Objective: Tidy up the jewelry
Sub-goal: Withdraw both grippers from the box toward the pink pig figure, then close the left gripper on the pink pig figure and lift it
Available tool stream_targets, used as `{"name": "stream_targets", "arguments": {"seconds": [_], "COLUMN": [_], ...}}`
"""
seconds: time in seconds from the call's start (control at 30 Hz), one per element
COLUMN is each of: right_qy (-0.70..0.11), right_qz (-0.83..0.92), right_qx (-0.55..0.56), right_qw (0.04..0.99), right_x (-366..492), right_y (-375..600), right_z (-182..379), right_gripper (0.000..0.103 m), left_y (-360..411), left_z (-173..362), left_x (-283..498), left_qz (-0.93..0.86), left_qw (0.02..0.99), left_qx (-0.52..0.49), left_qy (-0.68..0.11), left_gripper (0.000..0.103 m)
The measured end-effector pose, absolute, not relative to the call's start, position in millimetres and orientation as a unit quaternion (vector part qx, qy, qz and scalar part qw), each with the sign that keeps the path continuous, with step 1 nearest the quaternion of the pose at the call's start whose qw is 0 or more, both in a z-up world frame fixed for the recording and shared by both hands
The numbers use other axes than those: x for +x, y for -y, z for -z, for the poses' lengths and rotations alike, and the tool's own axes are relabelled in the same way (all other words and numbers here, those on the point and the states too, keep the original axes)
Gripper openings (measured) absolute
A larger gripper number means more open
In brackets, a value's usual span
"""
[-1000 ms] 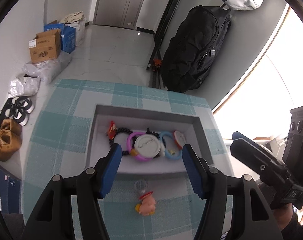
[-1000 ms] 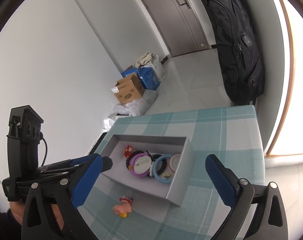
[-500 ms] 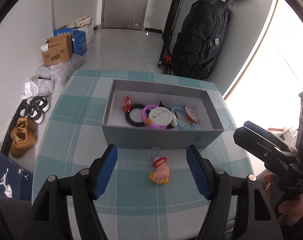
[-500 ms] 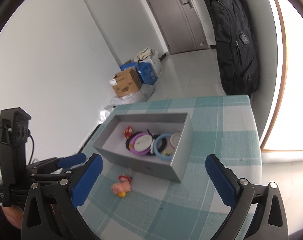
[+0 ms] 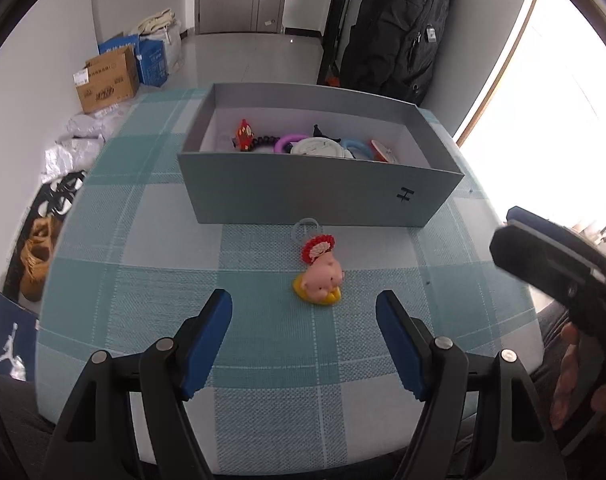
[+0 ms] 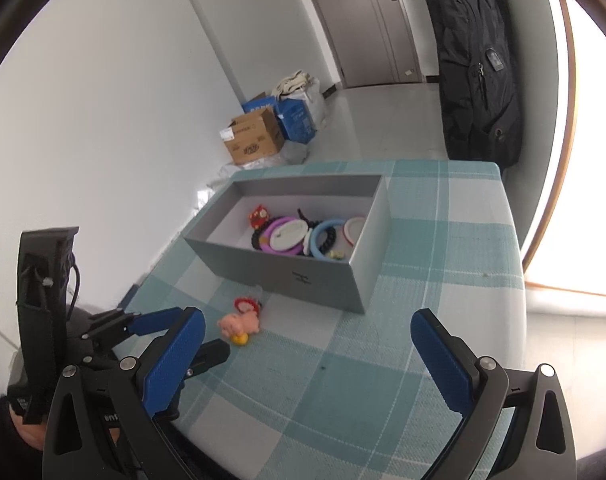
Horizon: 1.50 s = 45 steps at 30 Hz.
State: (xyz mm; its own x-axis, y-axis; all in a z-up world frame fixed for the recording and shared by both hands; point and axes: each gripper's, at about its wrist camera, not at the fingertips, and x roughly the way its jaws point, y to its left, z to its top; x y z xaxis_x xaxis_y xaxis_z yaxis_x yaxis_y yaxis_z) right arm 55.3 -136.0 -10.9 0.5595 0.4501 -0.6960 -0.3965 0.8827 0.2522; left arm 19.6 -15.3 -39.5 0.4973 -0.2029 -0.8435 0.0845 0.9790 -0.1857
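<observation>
A pink pig keychain [image 5: 322, 280] with a red rosette and a clear ring lies on the checked tablecloth, just in front of the grey box [image 5: 319, 196]. My left gripper [image 5: 303, 296] is open, its blue pads either side of the pig's near end and apart from it. In the box lie a red charm [image 5: 245, 138], a purple ring [image 5: 283, 145], a white disc [image 5: 319, 147] and a blue ring [image 5: 357, 147]. My right gripper [image 6: 307, 316] is open over bare cloth, right of the pig [image 6: 239, 324]; nothing is between its pads.
The box [image 6: 287, 276] stands mid-table on the teal cloth [image 6: 443, 240]. My right gripper [image 5: 511, 232], held by a hand, enters the left wrist view at right. Off the table are cardboard boxes [image 5: 105, 80], shoes [image 5: 35, 256] and a black backpack [image 5: 399, 28].
Both grippers have drawn back toward the near table edge and sunk. The left jaws stand wider than a second ago. The pig, earlier below the left fingertips, now lies level with them.
</observation>
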Motion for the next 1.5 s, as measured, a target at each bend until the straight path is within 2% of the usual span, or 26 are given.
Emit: {"name": "stream_targets", "arguments": {"seconds": [0.6, 0.63, 0.7, 0.87, 0.9, 0.93, 1.3, 1.5], "right_qy": [-0.422, -0.422, -0.424, -0.428, -0.429, -0.429, -0.431, -0.442], "right_qz": [-0.216, -0.216, -0.214, -0.211, -0.21, -0.209, -0.192, -0.188], "right_qx": [0.025, 0.024, 0.023, 0.019, 0.017, 0.016, 0.013, 0.006], "right_qw": [0.88, 0.88, 0.88, 0.878, 0.878, 0.879, 0.881, 0.877], "right_x": [54, 54, 55, 55, 55, 55, 57, 59], "right_y": [141, 141, 141, 138, 137, 137, 134, 131], "right_z": [19, 19, 20, 23, 23, 24, 26, 32], "right_gripper": [0.103, 0.103, 0.103, 0.103, 0.103, 0.103, 0.103, 0.103], "left_y": [14, 15, 17, 27, 28, 28, 18, 12], "left_z": [51, 51, 50, 53, 53, 52, 50, 44], "left_x": [31, 31, 30, 27, 26, 26, 24, 17], "left_qz": [0.099, 0.095, 0.085, 0.064, 0.069, 0.079, 0.137, 0.146], "left_qw": [0.858, 0.858, 0.862, 0.867, 0.866, 0.864, 0.836, 0.833], "left_qx": [-0.112, -0.109, -0.089, -0.015, -0.018, -0.026, -0.115, -0.128], "left_qy": [-0.492, -0.492, -0.492, -0.494, -0.495, -0.496, -0.519, -0.517], "left_gripper": [0.069, 0.067, 0.056, 0.041, 0.028, 0.023, 0.023, 0.023]}}
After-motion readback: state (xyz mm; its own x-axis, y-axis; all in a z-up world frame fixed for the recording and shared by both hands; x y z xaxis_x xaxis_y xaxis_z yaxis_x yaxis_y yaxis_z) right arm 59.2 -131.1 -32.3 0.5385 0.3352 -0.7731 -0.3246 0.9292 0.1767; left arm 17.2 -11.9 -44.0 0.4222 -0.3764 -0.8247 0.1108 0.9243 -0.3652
